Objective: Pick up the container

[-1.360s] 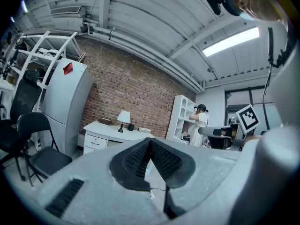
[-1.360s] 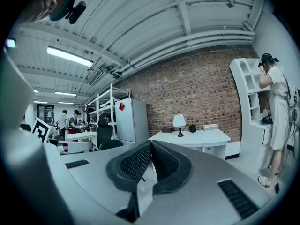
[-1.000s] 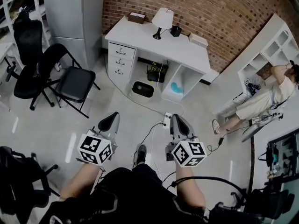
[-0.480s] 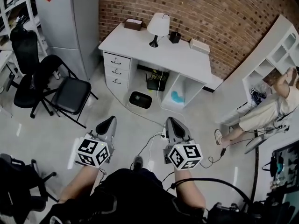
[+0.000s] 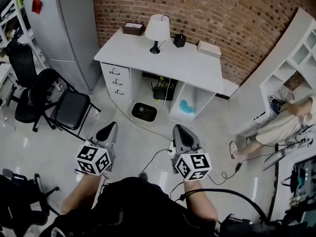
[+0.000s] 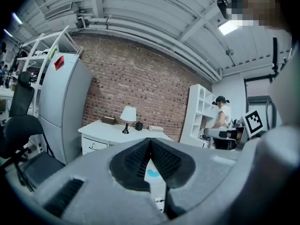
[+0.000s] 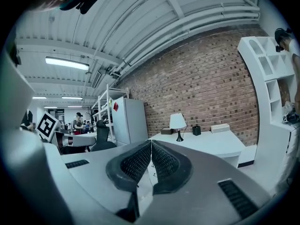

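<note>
**Container at the back of the counter; both grippers closed, empty, well apart from it.**

The small black container [image 5: 179, 40], squarish and dark, stands near the rear edge of the smooth white counter [image 5: 197, 68]. It sits between a white-shaded lamp [image 5: 157, 29] and a flat white box [image 5: 209, 48], close under the rough brick wall [image 5: 222, 14]. Pale glossy floor [image 5: 123, 142] lies open before the counter's front edge, with a black folding chair [image 5: 69, 108] to the left. The left gripper [image 5: 107, 131] and right gripper [image 5: 178, 132] are held side by side over the floor and point toward the counter. Their ribbed pads are pressed together with nothing between them.
</note>
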A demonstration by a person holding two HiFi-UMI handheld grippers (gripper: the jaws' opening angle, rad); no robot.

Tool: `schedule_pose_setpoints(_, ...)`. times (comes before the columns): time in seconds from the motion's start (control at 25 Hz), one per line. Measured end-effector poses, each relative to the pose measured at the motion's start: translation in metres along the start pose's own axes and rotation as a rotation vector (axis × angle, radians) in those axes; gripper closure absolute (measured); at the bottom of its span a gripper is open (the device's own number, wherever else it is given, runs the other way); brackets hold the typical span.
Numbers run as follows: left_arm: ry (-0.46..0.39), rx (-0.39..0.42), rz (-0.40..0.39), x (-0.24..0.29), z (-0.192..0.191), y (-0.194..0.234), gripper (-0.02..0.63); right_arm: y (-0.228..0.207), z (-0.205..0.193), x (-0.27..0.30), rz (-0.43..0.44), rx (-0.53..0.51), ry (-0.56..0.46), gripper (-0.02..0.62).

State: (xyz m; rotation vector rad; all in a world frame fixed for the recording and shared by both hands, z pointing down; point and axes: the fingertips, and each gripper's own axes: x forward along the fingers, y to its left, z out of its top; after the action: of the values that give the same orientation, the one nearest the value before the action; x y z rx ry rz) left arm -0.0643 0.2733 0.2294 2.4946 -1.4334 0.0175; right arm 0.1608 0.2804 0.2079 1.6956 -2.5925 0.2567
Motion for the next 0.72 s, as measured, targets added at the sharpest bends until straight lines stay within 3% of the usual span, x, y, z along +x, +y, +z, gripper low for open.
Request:
schedule_pose_setpoints(0.4,0.008,0.023,0.052,0.042,0.015,0.020,0.600,-0.023,-0.002,0.042,0.058,0.018,0.013,0.588)
schedule_pose_setpoints(0.72,0.025,-0.033,0.045,0.068,0.007,0.072,0.600,-0.017,-0.011,0.092,0.030,0.014,0.051,0.588)
